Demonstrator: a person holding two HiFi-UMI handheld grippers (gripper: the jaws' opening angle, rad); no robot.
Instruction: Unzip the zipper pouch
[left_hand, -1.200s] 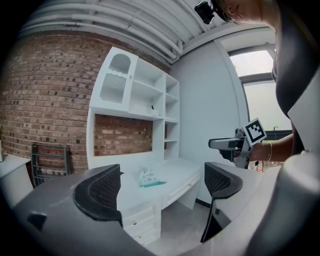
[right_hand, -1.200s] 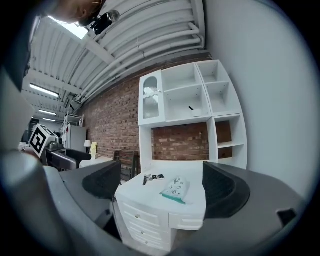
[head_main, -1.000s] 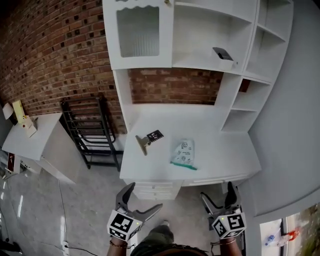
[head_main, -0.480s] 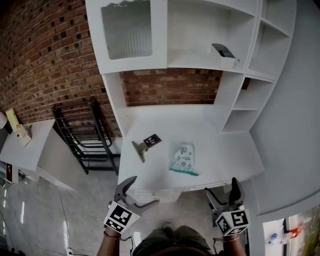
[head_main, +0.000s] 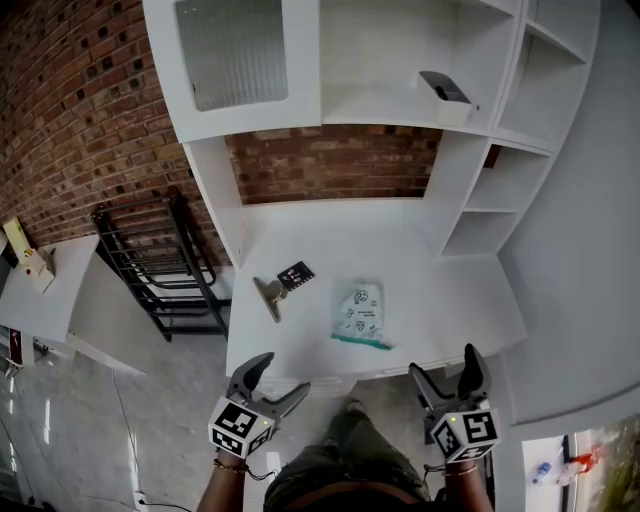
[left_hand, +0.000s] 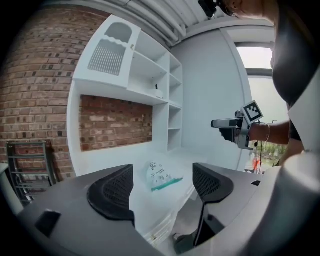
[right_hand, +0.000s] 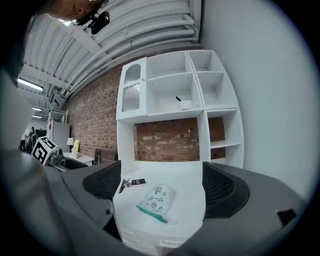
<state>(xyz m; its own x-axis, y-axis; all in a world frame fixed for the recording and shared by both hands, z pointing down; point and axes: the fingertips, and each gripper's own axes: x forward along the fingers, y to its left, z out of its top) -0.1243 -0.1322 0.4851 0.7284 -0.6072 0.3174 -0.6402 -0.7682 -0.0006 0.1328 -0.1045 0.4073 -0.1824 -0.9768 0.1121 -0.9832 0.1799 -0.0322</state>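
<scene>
White desk (head_main: 420, 250) is standing against a brick wall (head_main: 330, 165), and the zipper pouch (head_main: 360, 312) is lying flat near the front edge, green zip side nearest the person. The left gripper (head_main: 282, 373) has just been closing a bit. It and the right gripper (head_main: 444, 362) are both gaping and holding nothing, short of the desk. A good way is probably pinning the bag with one and pinching the zip pull with the other.

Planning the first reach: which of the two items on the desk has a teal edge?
The zipper pouch, the pale printed bag; a teal strip runs along its near side. The clip with a black tag, left of it, has none.
</scene>
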